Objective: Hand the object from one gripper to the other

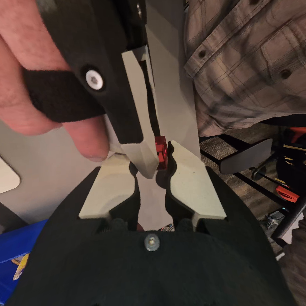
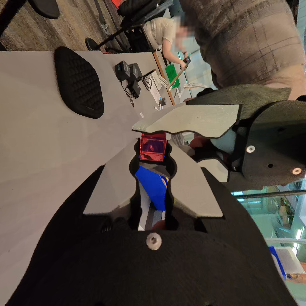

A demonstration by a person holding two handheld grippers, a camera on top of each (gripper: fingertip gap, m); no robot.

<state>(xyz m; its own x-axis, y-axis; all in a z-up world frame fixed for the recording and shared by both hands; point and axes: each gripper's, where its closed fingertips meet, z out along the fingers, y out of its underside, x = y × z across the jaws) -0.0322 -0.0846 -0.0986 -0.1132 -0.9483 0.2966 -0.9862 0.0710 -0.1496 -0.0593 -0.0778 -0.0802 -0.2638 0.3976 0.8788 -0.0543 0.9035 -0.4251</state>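
A clear red cube sits between the fingertips of my right gripper, which is shut on it above the grey table. My left gripper is open. Its right fingertip touches the cube. Its left finger stands apart, with the right gripper's pale finger between it and the cube. In the right wrist view the left gripper's upper finger lies across the cube's far face. Its lower finger is partly hidden.
A black mesh pad and black boxes with cables lie on the table. A blue box is below the grippers. A person in a plaid shirt stands close. A chair base is on the floor. Another person is behind. The tips of both grippers are at nearly the same place.
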